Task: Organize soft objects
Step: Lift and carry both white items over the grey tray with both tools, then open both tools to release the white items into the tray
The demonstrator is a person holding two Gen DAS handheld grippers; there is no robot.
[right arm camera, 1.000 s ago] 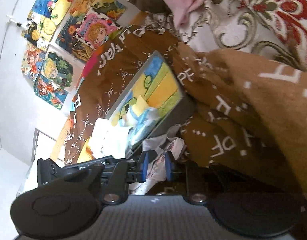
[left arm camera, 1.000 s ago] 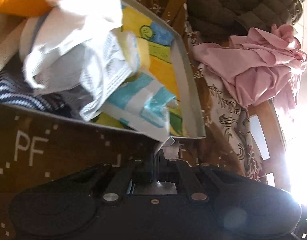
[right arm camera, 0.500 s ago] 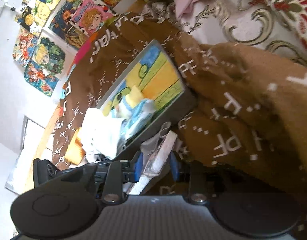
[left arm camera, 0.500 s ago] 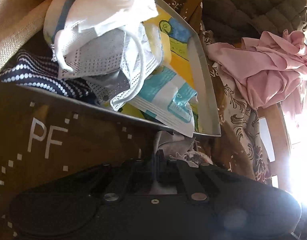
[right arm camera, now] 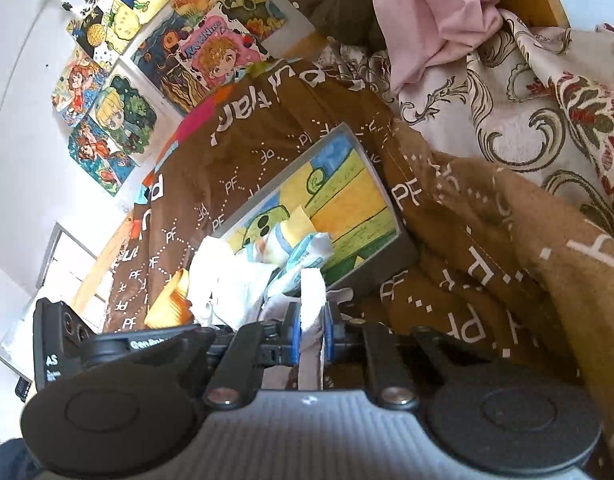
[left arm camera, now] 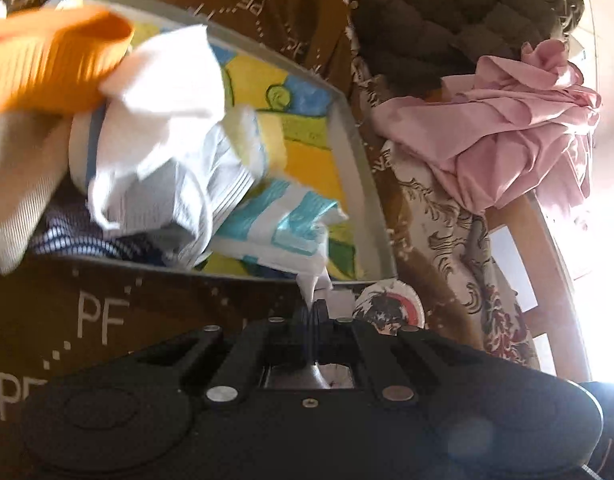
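Two hand-held grippers work at the near edge of a shallow grey tray (left arm camera: 363, 184) heaped with soft items, which lies on a brown blanket (left arm camera: 107, 312) printed with "PF" letters. At lower centre of the left wrist view, the left gripper (left arm camera: 312, 309) has its jaws pressed together on a white corner of the teal-and-white soft packet (left arm camera: 283, 232), which droops over the tray's near rim. At lower centre of the right wrist view, the right gripper (right arm camera: 310, 326) pinches a white padded strip (right arm camera: 312, 300) between its blue-lined jaws. The strip stands nearly upright in that frame, its long axis running away from the camera toward the tray, top end just beside the heap. The packet's long axis runs from centre left to lower right of the left view, its pinched corner pointing down at the jaws. A white cloth (left arm camera: 167, 92) and an orange ribbed item (left arm camera: 47, 64) crowd the tray's upper left. Done well, the step likely calls for firm pinches and lifting each piece fully over the rim before release, so nothing slides back onto the blanket.
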